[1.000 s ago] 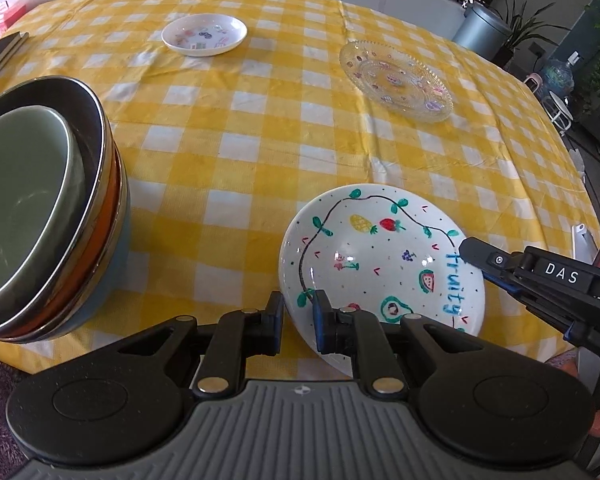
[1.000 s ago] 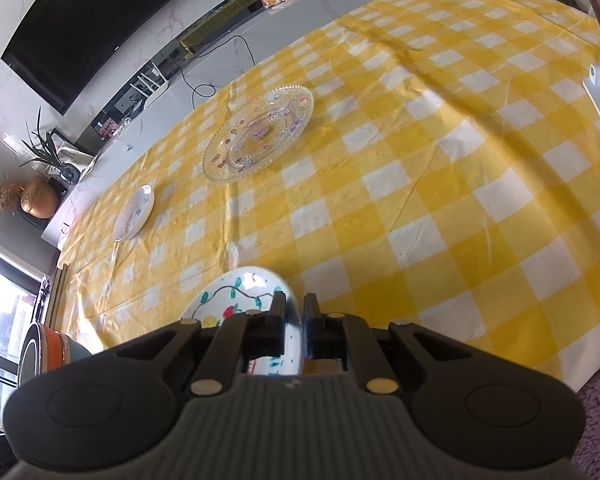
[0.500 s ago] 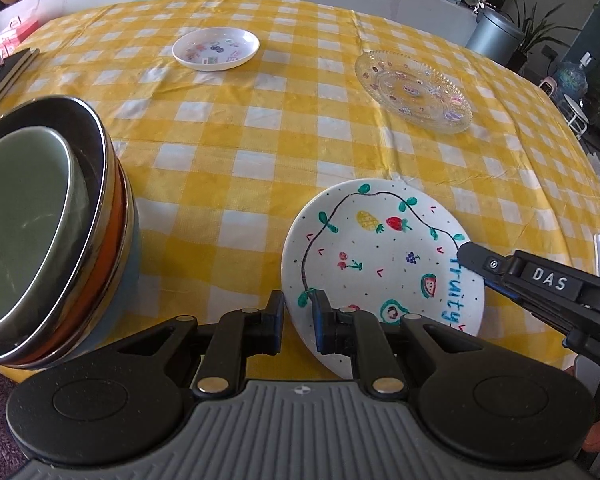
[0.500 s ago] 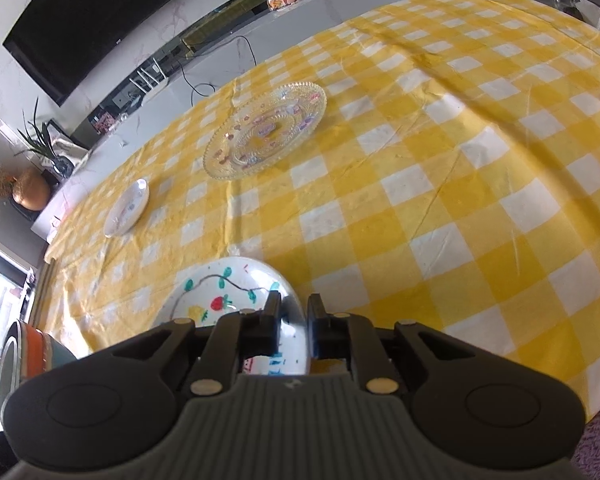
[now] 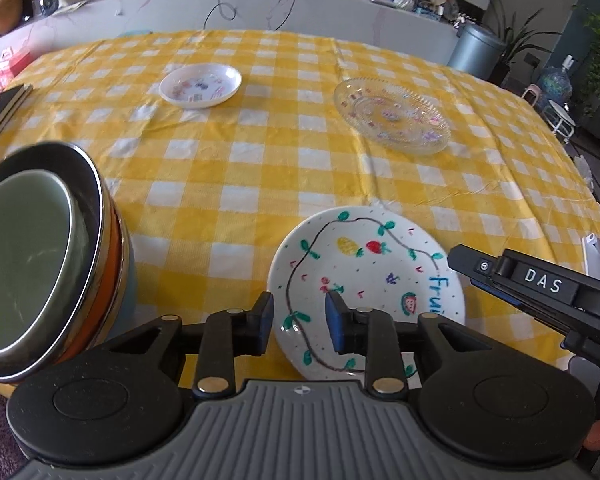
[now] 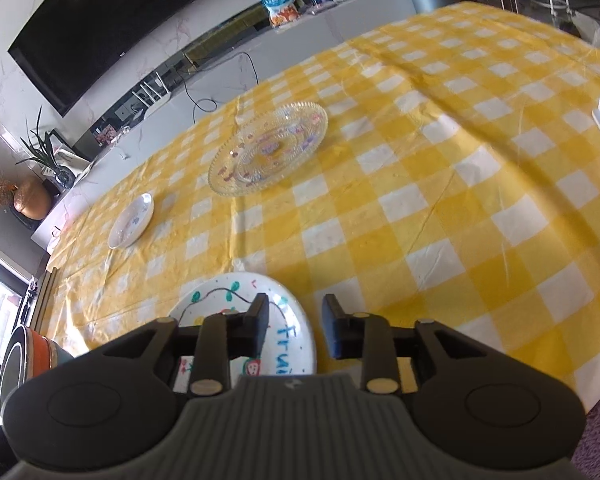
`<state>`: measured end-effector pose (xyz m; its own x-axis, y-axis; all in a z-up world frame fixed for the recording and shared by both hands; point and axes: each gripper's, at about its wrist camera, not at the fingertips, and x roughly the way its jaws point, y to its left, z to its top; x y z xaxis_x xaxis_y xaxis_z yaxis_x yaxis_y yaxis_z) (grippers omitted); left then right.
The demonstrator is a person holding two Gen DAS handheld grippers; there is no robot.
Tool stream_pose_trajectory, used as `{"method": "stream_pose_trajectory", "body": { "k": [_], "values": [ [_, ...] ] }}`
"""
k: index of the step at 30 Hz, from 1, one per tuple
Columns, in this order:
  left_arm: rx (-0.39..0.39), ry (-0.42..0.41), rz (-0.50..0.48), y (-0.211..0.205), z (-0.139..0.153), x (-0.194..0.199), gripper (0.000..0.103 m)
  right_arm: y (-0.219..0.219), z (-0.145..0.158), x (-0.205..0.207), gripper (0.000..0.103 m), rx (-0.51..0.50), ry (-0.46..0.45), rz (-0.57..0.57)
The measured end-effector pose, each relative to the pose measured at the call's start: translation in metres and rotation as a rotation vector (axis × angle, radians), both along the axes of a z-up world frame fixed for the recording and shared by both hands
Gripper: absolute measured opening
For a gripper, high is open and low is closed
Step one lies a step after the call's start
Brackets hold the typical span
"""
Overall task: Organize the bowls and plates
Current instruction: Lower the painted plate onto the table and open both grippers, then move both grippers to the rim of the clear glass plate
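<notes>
The right tongs (image 6: 294, 326) are opening astride the painted plate's (image 6: 236, 300) rim.

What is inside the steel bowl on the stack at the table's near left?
A pale green bowl nests inside the steel bowl. Under the steel one, an orange band and a light blue bowl show; the green bowl hides anything between them.

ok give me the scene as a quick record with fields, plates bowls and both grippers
surface: table with yellow checked cloth
painted plate: flat on the cloth at the near edge
bowl stack: nested, left of the painted plate
glass plate: far right
small white plate: far left
left gripper: jaws opening, astride the painted plate's near rim
right gripper: jaws opening, astride its right rim
</notes>
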<state>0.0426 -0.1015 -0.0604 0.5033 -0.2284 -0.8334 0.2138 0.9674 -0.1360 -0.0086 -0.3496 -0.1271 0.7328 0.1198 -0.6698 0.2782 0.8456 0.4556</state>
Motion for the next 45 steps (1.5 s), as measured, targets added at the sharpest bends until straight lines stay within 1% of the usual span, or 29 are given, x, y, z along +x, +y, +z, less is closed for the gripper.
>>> {"method": "stream_pose_trajectory", "body": {
  "k": [2,3,5,7,10,15,18,23,28,32,37,42,45],
  "values": [
    [-0.007,-0.012,-0.012,-0.002,0.003,0.000,0.039,0.001,0.005,-0.001,0.040,-0.020,-0.019,0.004],
    [-0.010,-0.017,-0.016,-0.002,0.004,0.001,0.039,0.002,0.007,-0.002,0.041,-0.030,-0.029,0.007],
    [-0.015,-0.028,-0.018,-0.003,0.007,0.003,0.043,0.004,0.011,-0.002,0.049,-0.054,-0.041,0.007],
    [-0.019,-0.042,-0.017,-0.004,0.010,0.005,0.045,0.005,0.014,-0.002,0.050,-0.082,-0.052,0.000],
    [-0.038,-0.065,-0.005,-0.005,0.014,0.010,0.047,0.003,0.017,-0.001,0.054,-0.110,-0.064,-0.019],
    [-0.046,-0.105,0.021,-0.009,0.020,0.019,0.049,-0.005,0.019,0.004,0.055,-0.120,-0.073,-0.044],
    [-0.054,-0.118,0.011,-0.013,0.020,0.025,0.054,-0.010,0.018,0.010,0.055,-0.093,-0.071,-0.043],
    [-0.045,-0.146,0.009,-0.022,0.019,0.036,0.064,-0.012,0.020,0.021,0.055,-0.139,-0.084,-0.048],
    [-0.087,-0.185,0.010,-0.026,0.016,0.047,0.069,-0.022,0.019,0.037,0.055,-0.154,-0.108,-0.073],
    [-0.111,-0.226,0.023,-0.032,0.011,0.057,0.069,-0.030,0.018,0.050,0.055,-0.173,-0.154,-0.096],
    [-0.145,-0.213,0.051,-0.037,0.000,0.078,0.069,-0.037,0.013,0.068,0.055,-0.169,-0.179,-0.105],
    [-0.170,-0.203,0.087,-0.039,-0.009,0.098,0.068,-0.041,0.008,0.090,0.055,-0.153,-0.164,-0.081],
    [-0.212,-0.188,0.103,-0.039,-0.013,0.111,0.067,-0.043,0.005,0.102,0.054,-0.148,-0.144,-0.079]
  ]
}}
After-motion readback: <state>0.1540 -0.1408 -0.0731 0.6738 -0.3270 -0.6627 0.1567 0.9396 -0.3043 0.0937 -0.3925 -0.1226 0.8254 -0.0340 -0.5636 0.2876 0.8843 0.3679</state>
